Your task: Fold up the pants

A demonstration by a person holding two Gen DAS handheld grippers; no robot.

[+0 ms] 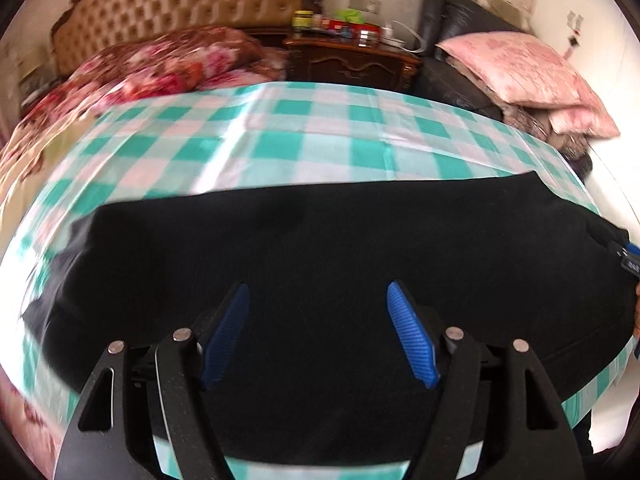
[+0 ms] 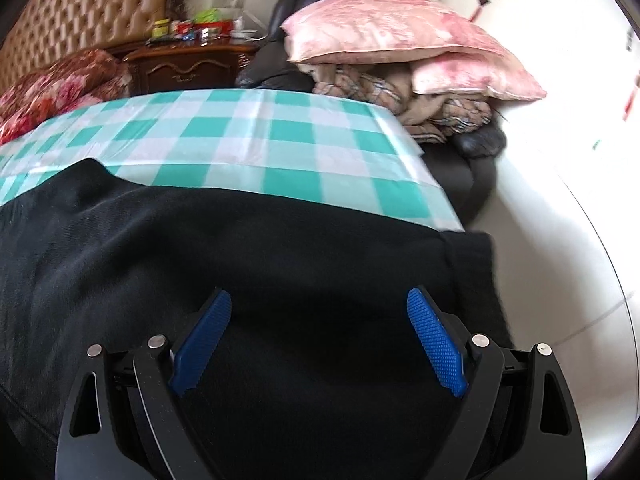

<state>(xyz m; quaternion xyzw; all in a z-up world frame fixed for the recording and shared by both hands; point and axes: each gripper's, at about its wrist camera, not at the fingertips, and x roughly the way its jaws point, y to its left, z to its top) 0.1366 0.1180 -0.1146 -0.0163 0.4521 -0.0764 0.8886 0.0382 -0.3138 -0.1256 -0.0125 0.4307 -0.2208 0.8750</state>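
Black pants [image 1: 320, 248] lie spread flat across a green-and-white checked cloth [image 1: 304, 132] on a table. My left gripper [image 1: 318, 292] is open and empty, its blue pads wide apart just above the pants' near part. In the right wrist view the pants [image 2: 240, 256] fill the lower frame, and one end hangs over the right edge of the cloth [image 2: 256, 140]. My right gripper [image 2: 319, 300] is open and empty above that end. A bit of the right gripper shows at the far right of the left wrist view [image 1: 631, 258].
Behind the table stand a tufted headboard [image 1: 180, 0], a floral blanket [image 1: 160, 64], a wooden nightstand [image 1: 352, 60] with small items, and a dark sofa with pink pillows [image 2: 392, 36]. A white floor [image 2: 560, 240] lies to the right.
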